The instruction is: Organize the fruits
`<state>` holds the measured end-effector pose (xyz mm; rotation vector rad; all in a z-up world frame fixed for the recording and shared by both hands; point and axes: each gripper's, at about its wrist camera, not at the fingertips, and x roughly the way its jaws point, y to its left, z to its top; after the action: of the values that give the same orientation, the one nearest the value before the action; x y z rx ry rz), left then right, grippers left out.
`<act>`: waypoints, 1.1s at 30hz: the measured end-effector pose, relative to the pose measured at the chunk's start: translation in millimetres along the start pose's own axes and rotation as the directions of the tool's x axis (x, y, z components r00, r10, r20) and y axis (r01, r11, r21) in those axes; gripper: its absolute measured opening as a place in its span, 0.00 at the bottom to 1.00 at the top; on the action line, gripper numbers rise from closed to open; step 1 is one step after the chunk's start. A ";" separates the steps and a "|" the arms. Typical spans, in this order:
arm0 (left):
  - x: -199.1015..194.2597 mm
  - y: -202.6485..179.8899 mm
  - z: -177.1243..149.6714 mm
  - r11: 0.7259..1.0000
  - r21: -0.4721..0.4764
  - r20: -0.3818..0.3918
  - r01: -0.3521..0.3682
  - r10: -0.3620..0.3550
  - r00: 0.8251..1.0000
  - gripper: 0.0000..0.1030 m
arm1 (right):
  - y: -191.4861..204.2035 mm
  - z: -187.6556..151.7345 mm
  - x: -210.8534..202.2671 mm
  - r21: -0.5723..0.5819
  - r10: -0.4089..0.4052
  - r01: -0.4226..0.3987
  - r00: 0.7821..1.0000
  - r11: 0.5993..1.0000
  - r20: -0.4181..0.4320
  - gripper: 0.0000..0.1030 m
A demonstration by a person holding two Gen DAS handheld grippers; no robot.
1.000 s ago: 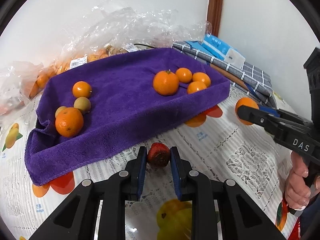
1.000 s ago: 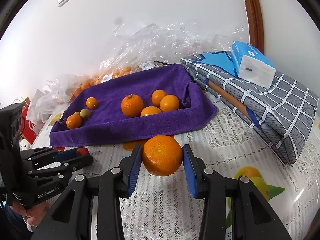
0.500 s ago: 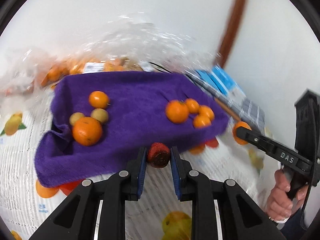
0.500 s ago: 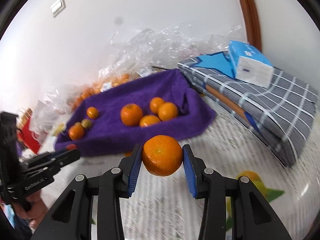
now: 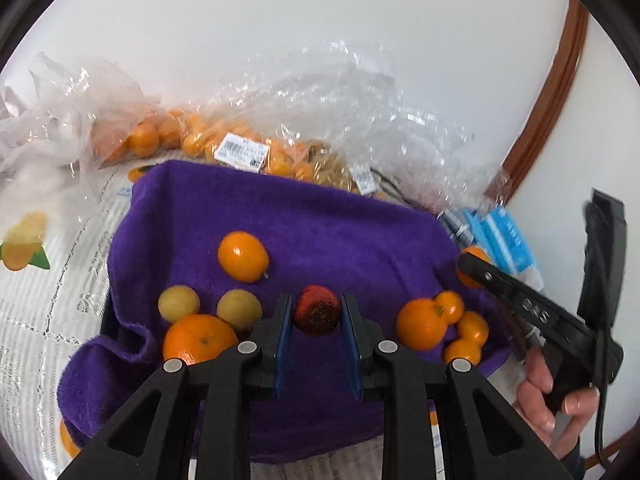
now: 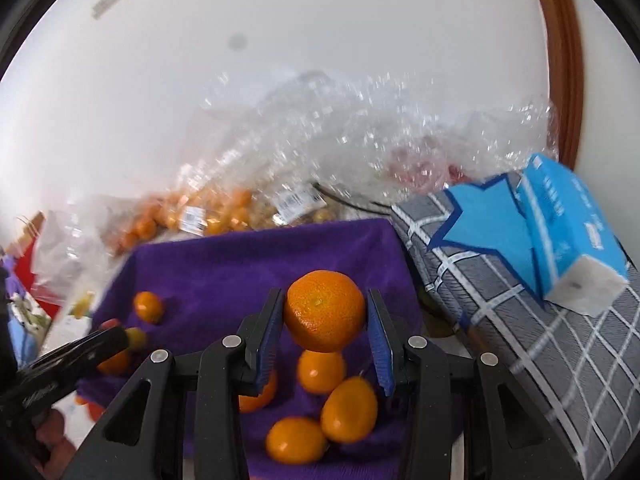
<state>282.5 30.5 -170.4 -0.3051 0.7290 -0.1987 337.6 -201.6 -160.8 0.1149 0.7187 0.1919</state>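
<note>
The table (image 5: 44, 320) wears a white lace-pattern cloth with printed fruit pictures. Directly on it lies a purple towel (image 5: 320, 232), which seems to cover a tray. Behind the towel, clear plastic bags (image 5: 240, 148) of small oranges rest on the table near the wall. At the right, a grey checked folded fabric (image 6: 540, 340) lies just beside the towel.

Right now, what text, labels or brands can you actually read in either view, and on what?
None is legible.
White barcode stickers on the plastic fruit bags: too small.
Blue tissue pack: print blurred.
Raised lettering on the right gripper's arm: unreadable.
Lettering on the left gripper's arm: blurred.
</note>
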 end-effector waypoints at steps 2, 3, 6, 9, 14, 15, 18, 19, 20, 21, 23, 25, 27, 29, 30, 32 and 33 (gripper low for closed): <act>3.0 -1.5 -3.5 1.000 0.015 -0.002 -0.014 0.014 1.000 0.22 | -4.1 -4.6 10.9 0.006 -0.007 0.008 0.999 1.000 -0.031 0.39; 4.7 -2.2 -4.5 1.000 0.023 -0.010 -0.015 0.015 1.000 0.22 | -5.0 -6.1 13.3 0.003 -0.008 0.008 0.999 1.000 -0.036 0.39; 7.5 -3.3 -5.8 0.999 0.033 -0.021 -0.019 0.020 1.000 0.22 | -7.3 -7.8 16.4 0.005 -0.023 0.023 0.999 1.000 -0.030 0.39; 8.2 -5.8 -6.6 0.998 0.049 -0.021 -0.025 0.026 0.999 0.22 | -10.7 -10.6 18.4 0.016 -0.033 0.034 0.999 0.999 -0.033 0.40; 4.8 -3.9 -7.3 0.998 0.048 -0.022 -0.042 0.043 0.999 0.37 | -7.8 -14.5 13.2 0.004 -0.042 0.042 0.999 0.999 -0.032 0.41; 1.0 -3.8 -6.8 0.997 0.049 -0.013 -0.054 0.055 0.998 0.38 | -6.0 -15.3 8.8 -0.002 -0.049 0.049 0.998 0.999 -0.027 0.42; -19.9 -7.4 -6.6 0.992 0.067 0.024 -0.106 0.105 0.994 0.47 | -2.9 -15.2 -19.7 0.023 -0.089 0.089 0.996 0.996 -0.016 0.44; -30.9 -9.8 -7.3 0.989 0.070 0.038 -0.132 0.130 0.991 0.51 | -1.7 -15.8 -36.8 0.049 -0.077 0.077 0.997 0.996 0.001 0.45; -40.3 -11.4 -8.1 0.987 0.070 0.047 -0.142 0.138 0.989 0.53 | 2.3 -16.3 -55.9 0.053 -0.066 0.066 0.998 0.996 0.014 0.52; -52.0 -14.1 -10.4 0.986 0.071 0.058 -0.148 0.144 0.988 0.57 | 6.0 -16.9 -69.1 0.042 -0.067 0.066 0.998 0.997 0.022 0.59; -74.5 -20.0 -15.4 0.982 0.079 0.071 -0.170 0.165 0.984 0.63 | 16.1 -21.0 -103.9 0.011 -0.105 0.104 0.993 0.995 0.048 0.65; -94.0 -25.8 -20.1 0.978 0.093 0.077 -0.185 0.178 0.981 0.70 | 21.1 -26.8 -128.8 -0.004 -0.126 0.127 0.990 0.992 0.056 0.67; -118.5 -30.6 -26.7 0.976 0.087 0.100 -0.199 0.190 0.977 0.74 | 24.6 -35.7 -151.2 -0.011 -0.139 0.139 0.989 0.990 0.044 0.67; -138.2 -33.8 -32.8 0.974 0.082 0.110 -0.210 0.200 0.974 0.78 | 28.6 -49.2 -171.8 -0.014 -0.157 0.157 0.987 0.987 0.022 0.67; -148.7 -35.5 -36.4 0.975 0.079 0.115 -0.210 0.200 0.973 0.80 | 29.9 -57.3 -181.7 -0.012 -0.178 0.178 0.984 0.984 0.015 0.67; -164.6 -39.4 -43.2 0.975 0.074 0.126 -0.212 0.201 0.971 0.84 | 32.8 -68.1 -195.1 -0.007 -0.197 0.198 0.980 0.980 0.008 0.69; -173.0 -42.0 -47.4 0.975 0.076 0.139 -0.208 0.196 0.971 0.87 | 33.0 -72.8 -201.5 -0.005 -0.195 0.195 0.981 0.981 0.007 0.72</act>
<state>121.0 30.3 -81.9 -0.1548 0.6147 -0.0174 136.5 -209.7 -80.2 0.0395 0.7180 0.0058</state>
